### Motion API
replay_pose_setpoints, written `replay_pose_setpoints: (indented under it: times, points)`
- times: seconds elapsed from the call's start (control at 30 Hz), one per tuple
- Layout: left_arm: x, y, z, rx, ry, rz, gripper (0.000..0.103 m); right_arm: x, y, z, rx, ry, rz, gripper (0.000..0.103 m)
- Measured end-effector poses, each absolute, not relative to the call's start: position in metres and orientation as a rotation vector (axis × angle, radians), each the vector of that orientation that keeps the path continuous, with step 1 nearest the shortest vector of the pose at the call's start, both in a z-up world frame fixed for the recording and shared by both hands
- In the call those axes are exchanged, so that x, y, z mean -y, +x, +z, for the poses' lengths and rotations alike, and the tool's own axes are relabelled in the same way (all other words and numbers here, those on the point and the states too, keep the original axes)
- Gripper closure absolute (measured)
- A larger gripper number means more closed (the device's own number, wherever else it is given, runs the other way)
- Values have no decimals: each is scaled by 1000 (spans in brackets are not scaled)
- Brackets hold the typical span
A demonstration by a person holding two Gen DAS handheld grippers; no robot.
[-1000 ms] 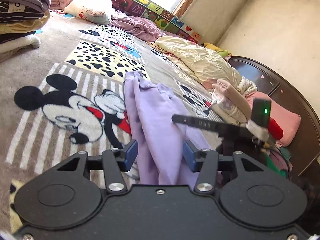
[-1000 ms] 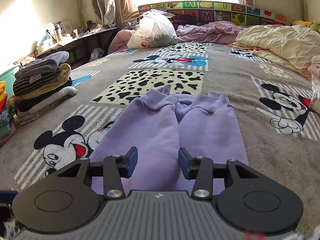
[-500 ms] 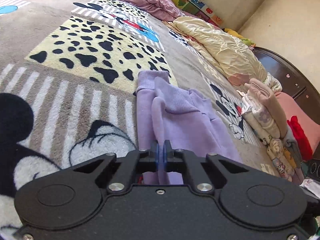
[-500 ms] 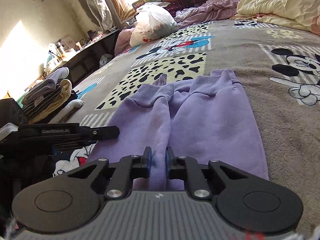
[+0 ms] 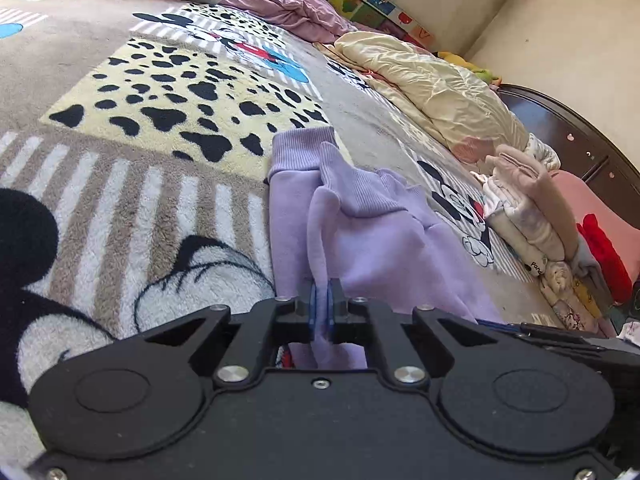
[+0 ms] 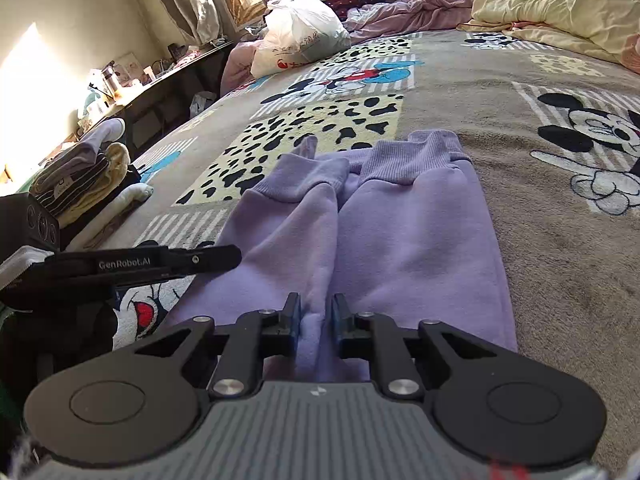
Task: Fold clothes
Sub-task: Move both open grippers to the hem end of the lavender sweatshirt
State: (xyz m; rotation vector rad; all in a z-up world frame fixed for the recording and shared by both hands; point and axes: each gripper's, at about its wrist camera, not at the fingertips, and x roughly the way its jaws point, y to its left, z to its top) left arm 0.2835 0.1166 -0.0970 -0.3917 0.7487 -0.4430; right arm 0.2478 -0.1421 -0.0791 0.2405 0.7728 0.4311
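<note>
Purple fleece trousers [image 5: 360,232] [image 6: 420,232] lie flat on the cartoon-print blanket [image 5: 120,208], their ribbed cuffs pointing away from me. My left gripper [image 5: 320,300] is shut on a raised fold at the trousers' left edge. My right gripper [image 6: 316,316] has a thick ridge of the same fabric between its pads near the middle seam. Its jaws are opening slightly, and the fabric still fills the gap. The left gripper's black body [image 6: 160,264] shows at the left of the right wrist view.
A stack of folded clothes [image 6: 76,184] sits at the bed's left edge, and another pile [image 5: 520,208] at the right by the dark wooden bed end [image 5: 580,128]. A white plastic bag [image 6: 300,32], a cream duvet [image 6: 560,8] and a purple sheet lie at the far end.
Both grippers were open a second ago and have closed on folds of the trousers. The left one moved in low toward the fabric. The right jaws stand slightly wider than half a second ago.
</note>
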Motion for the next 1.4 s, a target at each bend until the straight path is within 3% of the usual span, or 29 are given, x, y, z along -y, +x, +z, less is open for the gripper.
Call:
replay_pose_setpoints:
  times: [0.07, 0.1, 0.13, 0.2, 0.33, 0.4, 0.6, 0.8, 0.97, 1.03, 1.2, 1.4]
  points:
    - [-119, 281, -86, -721, -379, -442, 87, 142, 239, -70, -737, 209, 415, 74]
    - [-121, 285, -82, -708, -380, -433, 69, 141, 231, -64, -702, 180, 407, 73]
    - [-121, 290, -79, -701, -381, -410, 58, 139, 223, -58, -667, 150, 399, 72]
    - [-121, 304, -79, -704, -390, -383, 59, 134, 206, -49, -608, 109, 418, 70]
    - [-108, 326, -81, -681, -354, -392, 88, 98, 169, -47, -569, -52, 571, 71]
    - [-97, 335, -88, -723, -279, -367, 93, 87, 165, -59, -607, -146, 577, 68]
    - [-100, 313, -79, -702, -221, -318, 93, 98, 155, -76, -627, -136, 598, 66]
    - [-111, 199, -50, -652, -175, -387, 93, 93, 126, -56, -526, -122, 673, 65]
    - [-78, 115, -75, -737, 37, -428, 93, 98, 123, -74, -624, -92, 662, 60]
    - [-64, 106, -87, -733, 132, -382, 93, 116, 121, -71, -630, 55, 624, 62]
    - [-59, 86, -53, -598, 156, -357, 93, 126, 146, -54, -642, 167, 558, 61]
    - [-54, 92, -97, -716, 77, -383, 93, 127, 194, -75, -746, 158, 509, 64]
